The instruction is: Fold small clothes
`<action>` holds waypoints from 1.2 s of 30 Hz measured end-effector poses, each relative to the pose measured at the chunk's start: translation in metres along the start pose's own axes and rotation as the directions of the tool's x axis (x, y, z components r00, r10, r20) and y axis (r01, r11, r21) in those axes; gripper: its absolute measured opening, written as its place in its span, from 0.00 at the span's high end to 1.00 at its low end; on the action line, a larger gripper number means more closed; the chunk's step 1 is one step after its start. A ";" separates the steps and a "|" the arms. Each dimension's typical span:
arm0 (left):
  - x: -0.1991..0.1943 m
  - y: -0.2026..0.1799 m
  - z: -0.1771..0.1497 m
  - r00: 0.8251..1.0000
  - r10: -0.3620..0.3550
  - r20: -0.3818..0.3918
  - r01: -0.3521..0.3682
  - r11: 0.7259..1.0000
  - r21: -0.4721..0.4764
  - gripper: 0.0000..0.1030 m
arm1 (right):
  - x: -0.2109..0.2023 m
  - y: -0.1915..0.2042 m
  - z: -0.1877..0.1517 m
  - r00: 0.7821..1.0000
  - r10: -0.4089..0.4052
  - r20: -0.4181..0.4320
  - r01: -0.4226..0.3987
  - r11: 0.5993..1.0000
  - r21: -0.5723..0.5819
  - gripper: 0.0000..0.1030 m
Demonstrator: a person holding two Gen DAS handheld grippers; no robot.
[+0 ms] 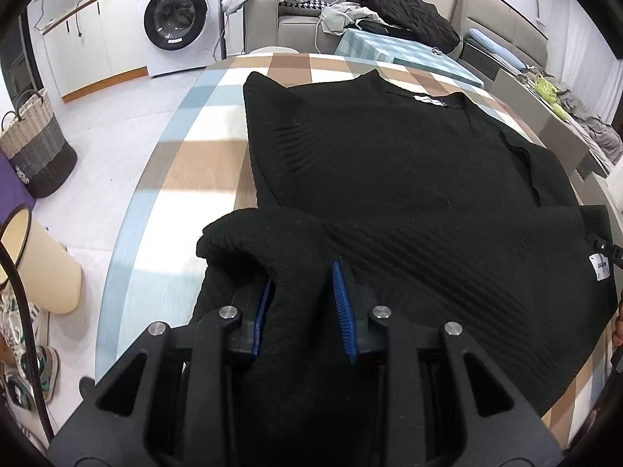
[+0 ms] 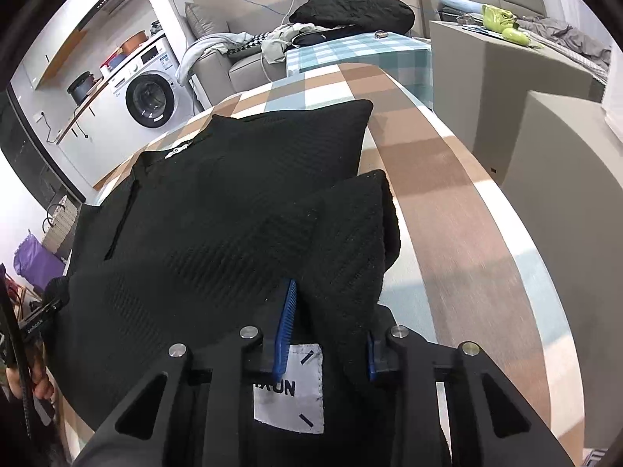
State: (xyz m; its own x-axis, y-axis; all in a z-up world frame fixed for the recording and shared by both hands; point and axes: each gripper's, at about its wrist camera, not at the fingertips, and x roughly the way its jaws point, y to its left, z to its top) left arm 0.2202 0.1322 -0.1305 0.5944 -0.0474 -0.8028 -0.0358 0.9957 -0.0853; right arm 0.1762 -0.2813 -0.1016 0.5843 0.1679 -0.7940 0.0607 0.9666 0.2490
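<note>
Both of your grippers are clamped on the black ribbed knit sweater, spread on the checked tablecloth: left gripper pinches a near fold, right gripper its white-labelled hem.

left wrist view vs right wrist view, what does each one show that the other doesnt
Only the left wrist view shows the round cream bin on the floor and the sneakers beside it.

Only the right wrist view shows the white brand patch up close between the right gripper fingers, and the grey cabinet beside the table.

Both show the black knit sweater on the checked tablecloth, the washing machine, and fabric bunched between blue pads; the left gripper holds a fold too.
</note>
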 end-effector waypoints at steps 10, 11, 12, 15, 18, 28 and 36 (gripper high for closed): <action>-0.046 0.011 -0.046 1.000 -0.020 0.009 0.021 0.996 -0.085 0.63 | -0.050 -0.021 -0.047 0.999 0.040 0.017 -0.040 0.998 0.040 0.58; -0.050 0.014 -0.047 1.000 -0.020 0.010 0.021 0.995 -0.100 0.63 | -0.058 -0.023 -0.048 0.998 0.053 0.028 -0.054 0.998 0.044 0.57; -0.056 0.016 -0.048 1.000 -0.021 0.019 0.023 0.994 -0.110 0.62 | -0.064 -0.025 -0.049 0.997 0.065 0.043 -0.067 0.997 0.046 0.55; -0.076 0.021 -0.054 0.998 -0.015 0.058 0.022 0.993 -0.117 0.54 | -0.084 -0.029 -0.055 0.991 0.090 0.102 -0.096 0.994 0.052 0.44; -0.084 0.024 -0.061 0.998 -0.004 0.066 0.012 0.994 -0.113 0.54 | -0.097 -0.035 -0.067 0.984 0.111 0.137 -0.121 0.991 0.065 0.44; -0.093 0.031 -0.082 0.998 0.027 0.053 -0.020 0.992 -0.125 0.54 | -0.091 -0.039 -0.079 0.990 0.080 0.119 -0.088 0.994 0.061 0.44; -0.097 0.033 -0.085 0.998 0.024 0.063 -0.016 0.991 -0.130 0.55 | -0.088 -0.031 -0.073 0.990 0.081 0.118 -0.084 0.996 0.021 0.44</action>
State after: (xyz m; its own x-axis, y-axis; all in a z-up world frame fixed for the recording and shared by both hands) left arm 0.0927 0.1631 -0.1056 0.6428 -0.0183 -0.7659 -0.1492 0.9776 -0.1485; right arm 0.0638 -0.3118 -0.0805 0.6788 0.2212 -0.7002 0.0287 0.9448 0.3263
